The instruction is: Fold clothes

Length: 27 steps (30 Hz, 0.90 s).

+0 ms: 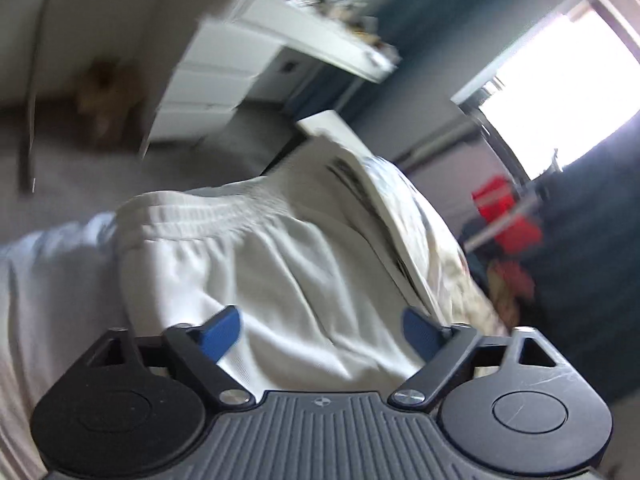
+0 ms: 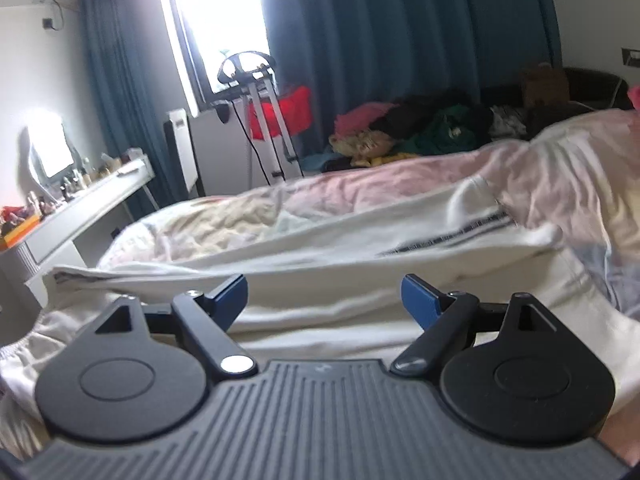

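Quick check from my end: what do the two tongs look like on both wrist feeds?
Left tongs and right tongs match: blue finger pads on black linkage arms with silver pivot screws, two round black discs, and a grey ribbed plate between. No cables or sleeves visible.

My left wrist view sits tilted, close above the white trousers; my right looks level along them toward the curtains. Both share the bed.

White trousers with dark side stripe, spread flat across the bed
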Each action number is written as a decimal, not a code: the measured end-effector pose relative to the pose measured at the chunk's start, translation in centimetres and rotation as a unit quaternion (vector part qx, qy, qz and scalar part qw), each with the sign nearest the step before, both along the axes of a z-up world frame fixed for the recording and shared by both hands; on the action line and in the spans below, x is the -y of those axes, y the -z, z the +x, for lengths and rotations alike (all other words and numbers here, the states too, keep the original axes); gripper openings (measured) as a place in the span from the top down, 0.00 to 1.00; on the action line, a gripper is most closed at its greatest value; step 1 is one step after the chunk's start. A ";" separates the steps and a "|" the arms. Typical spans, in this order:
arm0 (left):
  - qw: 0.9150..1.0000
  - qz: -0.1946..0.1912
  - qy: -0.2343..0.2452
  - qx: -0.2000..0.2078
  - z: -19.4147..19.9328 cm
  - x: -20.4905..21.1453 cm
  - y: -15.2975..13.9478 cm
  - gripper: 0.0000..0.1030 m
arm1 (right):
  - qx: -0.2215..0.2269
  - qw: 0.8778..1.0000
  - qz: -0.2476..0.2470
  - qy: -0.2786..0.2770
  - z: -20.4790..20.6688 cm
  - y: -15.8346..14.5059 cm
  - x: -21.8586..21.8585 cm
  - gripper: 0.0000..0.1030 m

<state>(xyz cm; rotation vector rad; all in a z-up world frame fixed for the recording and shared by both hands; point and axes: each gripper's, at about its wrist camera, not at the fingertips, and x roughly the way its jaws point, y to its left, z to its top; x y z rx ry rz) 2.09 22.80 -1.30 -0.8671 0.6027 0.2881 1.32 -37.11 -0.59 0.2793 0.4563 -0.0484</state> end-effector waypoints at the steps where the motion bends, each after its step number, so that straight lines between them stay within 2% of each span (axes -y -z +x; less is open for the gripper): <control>1: 1.000 -0.015 -0.019 0.004 -0.3 -1.1 0.4 0.19 | -0.009 1.000 0.000 0.006 0.0 0.3 0.2 0.17; 3: 0.998 -0.021 -0.059 0.008 -1.4 -2.5 1.4 0.18 | -0.025 1.000 0.006 0.016 0.0 0.6 0.8 0.17; 4: 0.997 -0.026 -0.071 -0.006 -1.8 -2.7 2.0 0.18 | -0.028 0.999 0.013 0.022 0.0 0.6 1.2 0.17; 6: 0.995 -0.038 -0.092 -0.031 -2.5 -3.3 3.1 0.19 | -0.021 0.999 0.014 0.030 -0.3 0.5 1.9 0.17; 9: 0.989 -0.086 -0.113 -0.026 -3.7 -3.8 3.8 0.19 | 0.004 0.998 -0.004 0.055 -1.0 0.2 2.7 0.17; 10: 0.989 -0.090 -0.116 -0.026 -3.9 -3.8 3.8 0.19 | 0.007 0.998 -0.010 0.065 -1.1 0.2 2.9 0.17; 13: 0.992 -0.074 -0.100 -0.029 -3.4 -3.2 3.6 0.19 | 0.000 0.996 -0.010 0.090 -1.2 0.2 3.9 0.17; 15: 0.995 -0.045 -0.079 -0.052 -2.2 -2.6 3.5 0.21 | -0.015 0.994 0.006 0.104 -1.2 0.7 4.9 0.17; 18: 0.994 -0.022 -0.068 -0.083 -0.3 -2.2 3.6 0.23 | -0.037 0.991 0.028 0.129 -1.3 1.4 6.3 0.17; 23: 0.992 -0.026 -0.077 -0.097 -0.3 -2.6 4.3 0.29 | -0.045 0.971 0.081 0.219 -2.6 2.4 9.5 0.17; 27: 0.995 -0.031 -0.056 -0.082 -0.7 -3.1 4.8 0.25 | -0.025 0.948 0.117 0.294 -5.4 2.9 12.0 0.17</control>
